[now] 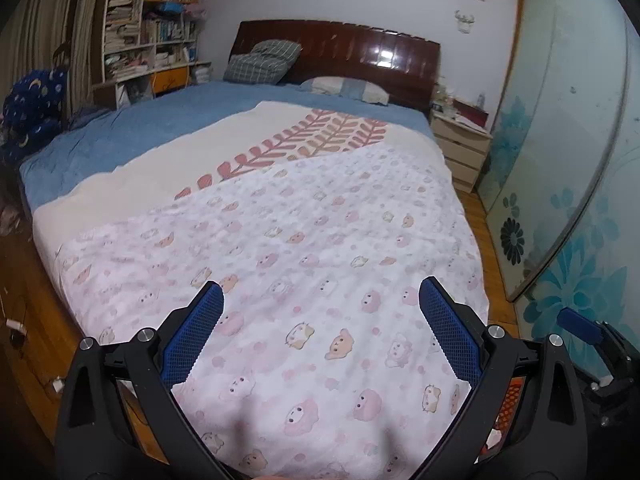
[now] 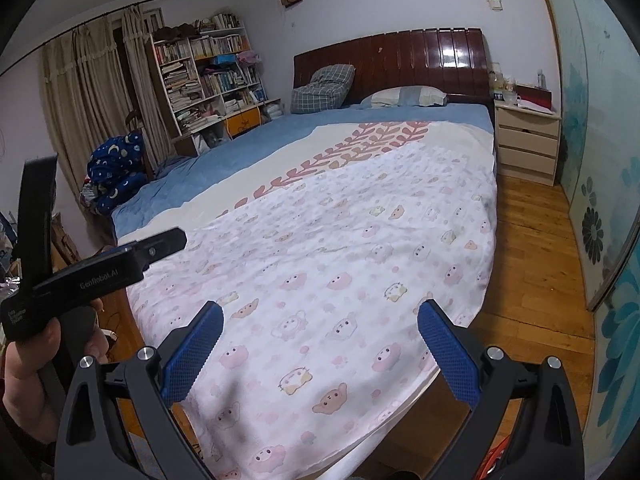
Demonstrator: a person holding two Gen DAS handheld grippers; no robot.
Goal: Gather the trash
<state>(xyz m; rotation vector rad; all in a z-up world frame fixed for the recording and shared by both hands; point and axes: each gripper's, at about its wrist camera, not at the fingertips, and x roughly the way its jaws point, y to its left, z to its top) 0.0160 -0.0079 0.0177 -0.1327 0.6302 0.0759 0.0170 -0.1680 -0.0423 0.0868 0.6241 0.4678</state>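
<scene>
Left gripper (image 1: 321,298) and right gripper (image 2: 320,322): both pairs of blue-padded fingers (image 1: 450,338) stand wide apart and hold nothing. They are raised side by side above the foot of the bed (image 1: 132,128), aimed along it toward the headboard (image 1: 360,50); this reads as a survey stance, with the fingers already spread so that either can close on whatever is found. In the right wrist view the left gripper appears at the left edge, held in a hand (image 2: 24,380). Directly beyond the fingers lies a white blanket (image 1: 320,240) printed with small pink and tan animal faces, spread flat over the bed. Toward the headboard from it lies a cream cover with a pink leaf pattern (image 1: 320,136), then a blue sheet and two pillows (image 1: 348,89). Beside the headboard stands a drawer cabinet (image 2: 526,140); on the bed's far side, a crowded bookshelf (image 2: 204,76). Trash: none can be made out on the bed or on the wooden floor (image 2: 532,248) beside it, so its place and look cannot be told; the search is probably still at its start.
</scene>
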